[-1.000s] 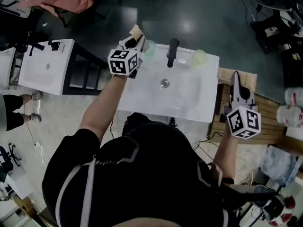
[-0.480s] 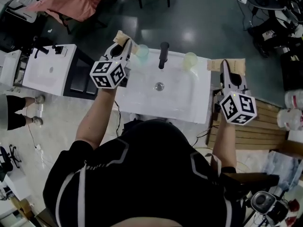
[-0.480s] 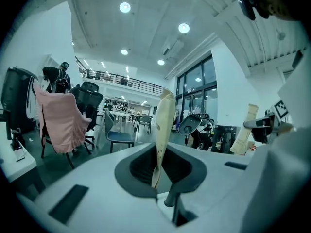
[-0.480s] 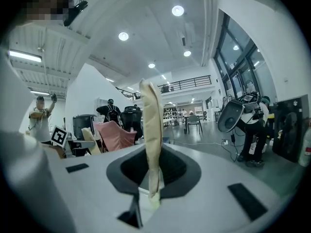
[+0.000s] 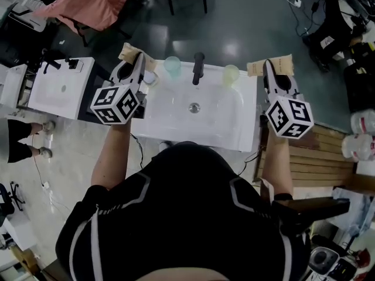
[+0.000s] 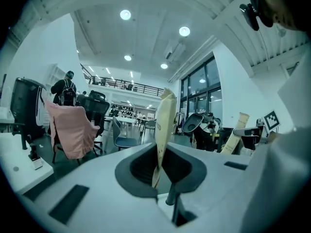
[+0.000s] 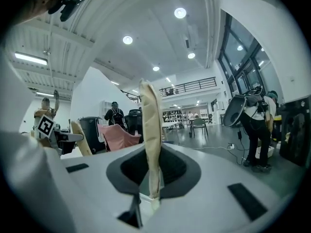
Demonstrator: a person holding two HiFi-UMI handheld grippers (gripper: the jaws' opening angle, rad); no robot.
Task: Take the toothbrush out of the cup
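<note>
A white sink [image 5: 234,127] with a black tap [image 5: 198,68] lies below me. A pale teal cup [image 5: 172,66] stands left of the tap and a yellow-green cup [image 5: 231,75] to its right. I cannot make out a toothbrush in either cup. My left gripper [image 5: 132,54] hangs over the sink's left edge, apart from the teal cup. Its jaws have just been closing, and its tan pads [image 6: 165,98] meet with nothing between them. My right gripper [image 5: 269,68] hovers past the sink's right edge, its pads [image 7: 148,96] pressed together and empty.
A second white basin unit [image 5: 58,86] stands at the left, with a person's legs [image 5: 17,136] near it. A pink cloth [image 5: 88,4] drapes a chair beyond. Wooden slats [image 5: 319,157] lie at the right. A small pale thing [image 5: 151,78] sits on the sink rim.
The left gripper has pulled left and away from the teal cup and sits larger in view. The right gripper has drifted up the picture beside the sink.
</note>
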